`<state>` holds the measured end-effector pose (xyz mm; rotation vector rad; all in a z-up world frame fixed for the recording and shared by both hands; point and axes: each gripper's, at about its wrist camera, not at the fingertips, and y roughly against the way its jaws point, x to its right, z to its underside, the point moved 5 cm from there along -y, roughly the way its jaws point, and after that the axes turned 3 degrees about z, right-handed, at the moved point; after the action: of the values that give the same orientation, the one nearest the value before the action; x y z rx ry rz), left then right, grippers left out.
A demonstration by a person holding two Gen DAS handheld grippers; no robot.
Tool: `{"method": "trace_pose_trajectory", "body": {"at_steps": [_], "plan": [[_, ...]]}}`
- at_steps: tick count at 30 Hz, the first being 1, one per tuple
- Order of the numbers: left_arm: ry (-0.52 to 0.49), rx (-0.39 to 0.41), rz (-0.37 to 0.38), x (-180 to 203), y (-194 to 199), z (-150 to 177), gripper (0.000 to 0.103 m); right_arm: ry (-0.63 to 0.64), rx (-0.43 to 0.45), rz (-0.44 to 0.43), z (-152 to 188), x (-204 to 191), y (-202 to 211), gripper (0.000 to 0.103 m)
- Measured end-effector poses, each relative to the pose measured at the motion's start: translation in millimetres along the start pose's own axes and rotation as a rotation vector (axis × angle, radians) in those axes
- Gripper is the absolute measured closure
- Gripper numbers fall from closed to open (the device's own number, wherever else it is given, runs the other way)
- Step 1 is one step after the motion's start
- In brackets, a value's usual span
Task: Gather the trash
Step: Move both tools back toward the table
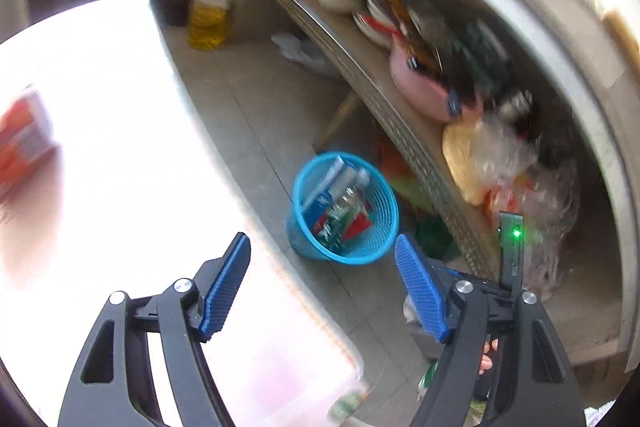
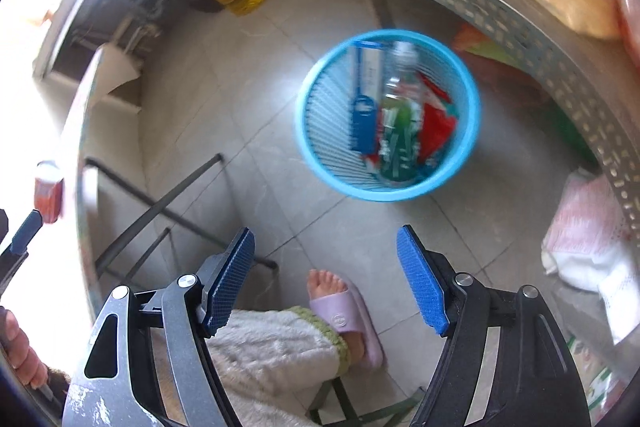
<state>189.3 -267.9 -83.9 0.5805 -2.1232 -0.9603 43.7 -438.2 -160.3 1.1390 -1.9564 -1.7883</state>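
Note:
A blue mesh waste basket [image 1: 297,187] stands on the tiled floor beside a metal shelf. In the right wrist view the basket [image 2: 473,99] holds a clear plastic bottle [image 2: 398,107], a blue packet [image 2: 362,115] and a red wrapper [image 2: 438,123]. My left gripper [image 1: 322,242] is open and empty, above and short of the basket, at the edge of a white table. My right gripper [image 2: 326,231] is open too, with nothing between its blue pads [image 2: 420,287], hanging over the floor short of the basket. The right gripper's body [image 1: 512,251] shows a green light in the left wrist view.
A perforated metal shelf [image 1: 404,135] carries bowls, a pink tub [image 1: 416,87] and plastic bags. A yellow oil jug [image 1: 208,19] stands at the far wall. The bright white table [image 1: 120,155] lies left. A person's foot in a lilac slipper [image 2: 348,319] and dark stool bars [image 2: 160,205] are below.

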Motion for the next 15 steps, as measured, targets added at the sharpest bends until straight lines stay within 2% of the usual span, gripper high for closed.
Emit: {"method": "trace_pose_trajectory", "body": {"at_steps": [3, 6, 10, 15], "plan": [[0.052, 0.099, -0.036, -30.5, 42.0, 10.5, 0.029, 0.085, 0.034, -0.048, -4.8, -39.1, 16.8, 0.033], [0.119, 0.187, -0.104, -71.9, 84.1, 27.0, 0.028, 0.189, 0.080, -0.113, -11.6, -85.9, 35.7, 0.030], [0.238, 0.271, -0.164, -126.4, 128.1, 40.5, 0.028, 0.335, 0.116, -0.209, -13.2, -153.7, 52.6, 0.026], [0.402, 0.382, -0.147, -193.9, 173.5, 33.0, 0.028, 0.449, 0.088, -0.339, -12.1, -232.2, 50.3, 0.024]]}}
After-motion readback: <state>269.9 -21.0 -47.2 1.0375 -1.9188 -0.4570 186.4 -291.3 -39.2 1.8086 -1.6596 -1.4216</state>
